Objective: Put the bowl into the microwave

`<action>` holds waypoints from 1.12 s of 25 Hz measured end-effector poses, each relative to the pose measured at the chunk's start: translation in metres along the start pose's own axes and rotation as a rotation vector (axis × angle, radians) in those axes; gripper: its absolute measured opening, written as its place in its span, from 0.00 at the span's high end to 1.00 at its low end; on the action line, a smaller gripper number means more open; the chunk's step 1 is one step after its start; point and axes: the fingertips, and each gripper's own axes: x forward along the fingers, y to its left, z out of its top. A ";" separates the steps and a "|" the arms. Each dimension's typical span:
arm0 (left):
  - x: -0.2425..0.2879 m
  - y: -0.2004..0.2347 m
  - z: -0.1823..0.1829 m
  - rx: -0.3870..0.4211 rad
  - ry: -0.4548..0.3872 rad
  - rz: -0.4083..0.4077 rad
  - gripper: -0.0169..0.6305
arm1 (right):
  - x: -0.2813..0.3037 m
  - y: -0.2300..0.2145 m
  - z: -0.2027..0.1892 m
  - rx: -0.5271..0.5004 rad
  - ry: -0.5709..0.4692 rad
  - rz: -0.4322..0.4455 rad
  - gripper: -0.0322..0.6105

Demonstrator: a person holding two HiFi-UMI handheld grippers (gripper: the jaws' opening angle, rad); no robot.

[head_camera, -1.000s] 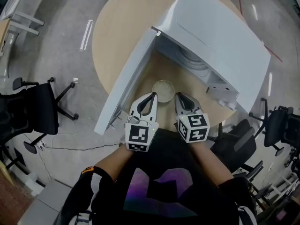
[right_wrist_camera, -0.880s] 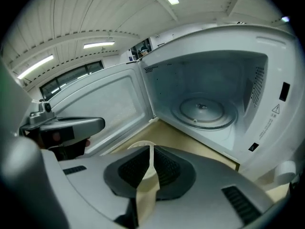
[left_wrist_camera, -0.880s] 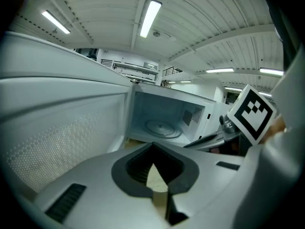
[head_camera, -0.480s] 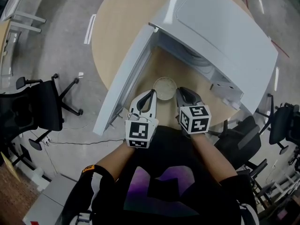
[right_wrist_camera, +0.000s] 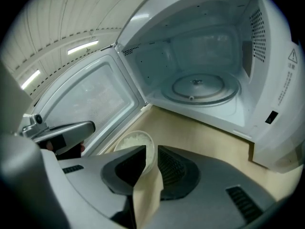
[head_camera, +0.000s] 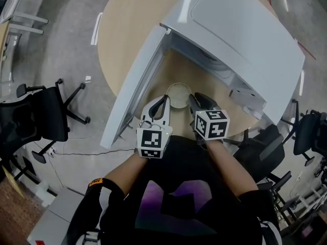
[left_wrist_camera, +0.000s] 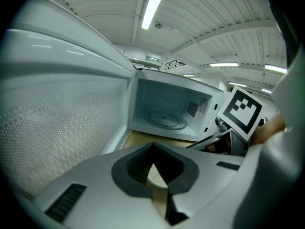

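A small white bowl (head_camera: 179, 95) of rice stands on the round wooden table (head_camera: 127, 24), in front of the open white microwave (head_camera: 240, 29). My right gripper (head_camera: 193, 99) is at the bowl's right side. In the right gripper view its jaws straddle the rim of the bowl (right_wrist_camera: 133, 144) and my right gripper (right_wrist_camera: 151, 152) is shut on it. The left gripper (head_camera: 164, 103) hovers just left of the bowl, apart from it. Seen in its own view, the left gripper (left_wrist_camera: 153, 150) is shut and empty, and a sliver of the bowl (left_wrist_camera: 156, 176) shows below.
The microwave door (head_camera: 134, 88) swings out to the left, close beside the left gripper. The glass turntable (right_wrist_camera: 198, 87) lies bare inside the cavity. Office chairs (head_camera: 36, 121) stand on the floor either side, and the table edge is right below my hands.
The right gripper has slid left, up to the bowl, and its jaws now grip the rim. The bowl and the left gripper have hardly moved.
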 end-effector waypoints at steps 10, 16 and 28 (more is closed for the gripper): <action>0.006 0.000 -0.003 0.008 0.012 -0.008 0.90 | 0.010 -0.002 -0.012 0.117 0.039 0.050 0.85; 0.008 -0.002 -0.002 0.017 0.013 -0.016 0.90 | 0.014 -0.001 -0.019 0.180 0.055 0.077 0.85; 0.006 -0.004 -0.001 0.032 0.010 -0.022 0.90 | 0.015 -0.011 -0.025 0.472 0.026 0.141 0.86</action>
